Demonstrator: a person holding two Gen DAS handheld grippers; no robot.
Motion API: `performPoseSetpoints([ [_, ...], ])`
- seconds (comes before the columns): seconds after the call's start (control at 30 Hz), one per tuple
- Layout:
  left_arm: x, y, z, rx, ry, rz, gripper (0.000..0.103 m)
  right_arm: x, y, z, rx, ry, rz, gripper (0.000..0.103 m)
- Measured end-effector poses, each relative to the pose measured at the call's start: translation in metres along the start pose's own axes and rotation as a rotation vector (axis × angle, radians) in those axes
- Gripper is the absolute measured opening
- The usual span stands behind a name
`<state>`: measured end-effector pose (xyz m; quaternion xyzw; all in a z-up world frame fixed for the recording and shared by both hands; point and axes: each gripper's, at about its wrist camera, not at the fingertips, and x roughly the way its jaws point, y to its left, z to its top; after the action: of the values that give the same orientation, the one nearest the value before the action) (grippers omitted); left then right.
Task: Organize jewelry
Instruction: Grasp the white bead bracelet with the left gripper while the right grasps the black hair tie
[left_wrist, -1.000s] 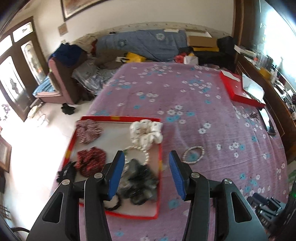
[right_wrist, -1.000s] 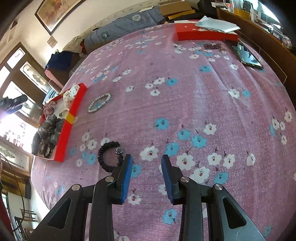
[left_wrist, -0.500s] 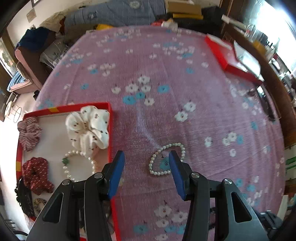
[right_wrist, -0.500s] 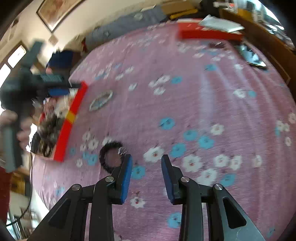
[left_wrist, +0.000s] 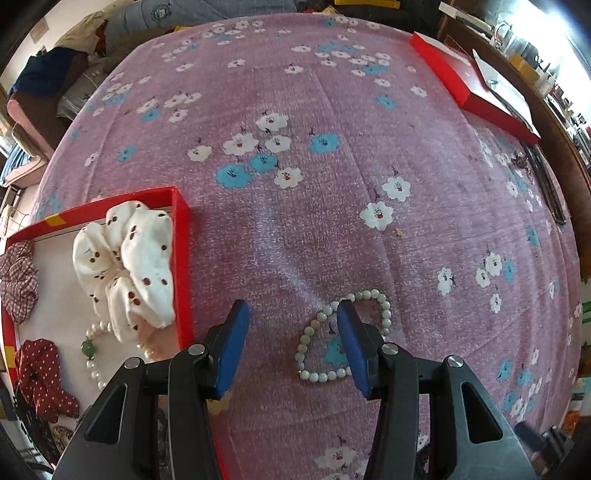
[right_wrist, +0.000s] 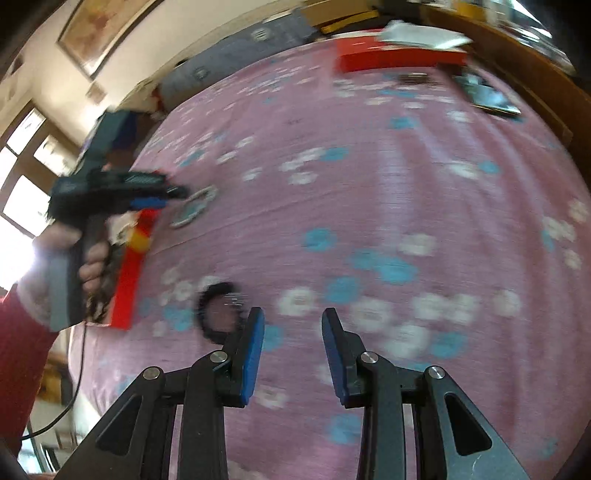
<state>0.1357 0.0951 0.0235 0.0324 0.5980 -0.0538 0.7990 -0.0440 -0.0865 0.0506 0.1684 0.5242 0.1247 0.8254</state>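
A white pearl bracelet (left_wrist: 320, 376) lies on the pink flowered bedspread (left_wrist: 332, 221). My left gripper (left_wrist: 291, 332) hangs open low over it, its right finger (left_wrist: 351, 343) covering part of the loop. To the left is a red tray (left_wrist: 183, 258) holding a white scrunchie (left_wrist: 129, 258), a checked scrunchie (left_wrist: 16, 273), a red dotted scrunchie (left_wrist: 40, 373) and a pearl bracelet with a green bead (left_wrist: 90, 350). In the blurred right wrist view my right gripper (right_wrist: 291, 326) is open and empty, with a black hair tie (right_wrist: 218, 310) just left of it. A hand holds the left gripper (right_wrist: 166, 197) by the pearl bracelet (right_wrist: 194, 210).
A flat red box (left_wrist: 469, 85) with papers on it lies at the bed's far right. A dark phone (right_wrist: 491, 96) rests near the wooden side rail. Folded bedding and clothes are piled along the far edge. A red sleeve (right_wrist: 18, 369) enters at the left.
My left gripper has moved right from above the tray and sunk down over the pearl bracelet on the bedspread. It has come into the right wrist view. The right gripper has stayed put.
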Motion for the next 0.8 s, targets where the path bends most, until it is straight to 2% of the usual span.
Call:
performPoseSetpoints([
  [0.1,0.003,-0.003,-0.001,0.024,0.008,-0.009,0.048,0.014,0.022,0.004,-0.067,0.010,0.000,0.035],
  [0.23,0.006,-0.006,-0.002,0.051,0.010,0.001,0.040,0.031,0.033,0.005,-0.109,0.030,-0.033,0.035],
  [0.3,0.005,-0.009,-0.004,0.070,0.006,0.013,0.029,0.036,0.035,0.003,-0.111,0.036,-0.040,0.035],
  [0.37,0.004,-0.011,-0.006,0.076,0.010,0.003,0.013,0.043,0.038,0.002,-0.121,0.046,-0.057,0.035],
  [0.43,0.004,-0.014,-0.008,0.077,0.024,-0.014,0.007,0.045,0.041,0.001,-0.135,0.040,-0.077,0.031],
  [0.47,0.003,-0.015,-0.011,0.073,0.032,-0.030,0.005,0.046,0.044,0.000,-0.150,0.039,-0.093,0.019],
  [0.53,0.001,-0.017,-0.017,0.058,0.044,-0.063,0.005,0.047,0.046,-0.001,-0.159,0.050,-0.086,0.012],
  [0.67,-0.003,-0.022,-0.033,0.032,0.076,-0.136,0.004,0.039,0.035,-0.004,-0.133,0.048,-0.113,0.011],
  [0.8,-0.008,-0.028,-0.054,0.030,0.094,-0.183,0.004,0.023,0.003,-0.008,-0.058,0.044,-0.144,0.011],
])
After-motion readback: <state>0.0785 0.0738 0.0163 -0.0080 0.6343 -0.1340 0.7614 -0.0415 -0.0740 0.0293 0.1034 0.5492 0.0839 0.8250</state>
